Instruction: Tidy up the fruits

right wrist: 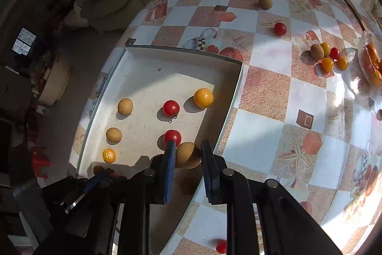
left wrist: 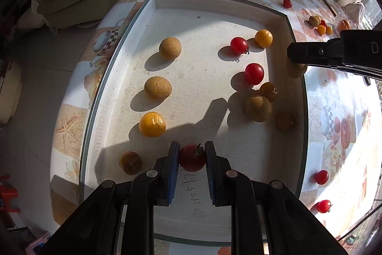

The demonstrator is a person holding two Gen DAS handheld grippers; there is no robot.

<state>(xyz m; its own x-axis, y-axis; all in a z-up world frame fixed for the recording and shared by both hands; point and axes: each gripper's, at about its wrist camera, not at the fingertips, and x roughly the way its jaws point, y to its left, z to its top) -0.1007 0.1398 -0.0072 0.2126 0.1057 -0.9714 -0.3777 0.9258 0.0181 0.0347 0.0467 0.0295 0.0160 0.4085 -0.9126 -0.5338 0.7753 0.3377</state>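
A white tray (left wrist: 274, 23) on the checkered table holds several fruits: tan balls (left wrist: 170, 48), yellow tomatoes (left wrist: 152, 124) and red tomatoes (left wrist: 254, 73). My left gripper (left wrist: 192, 154) is shut on a red tomato (left wrist: 192, 158) low over the tray's near end. My right gripper (right wrist: 188, 154) is shut on a tan round fruit (right wrist: 188, 155) above the tray's right side (right wrist: 235, 92); it shows as a dark bar in the left wrist view (left wrist: 334, 53). The left gripper shows at lower left in the right wrist view (right wrist: 100, 177).
Loose fruits lie on the table outside the tray: a tan one (right wrist: 265, 2), a red tomato (right wrist: 280, 29), a cluster (right wrist: 327, 56) at the far right beside a clear bag of oranges (right wrist: 371, 63), and red tomatoes (left wrist: 321, 176) near the right edge. A sofa stands beyond the table.
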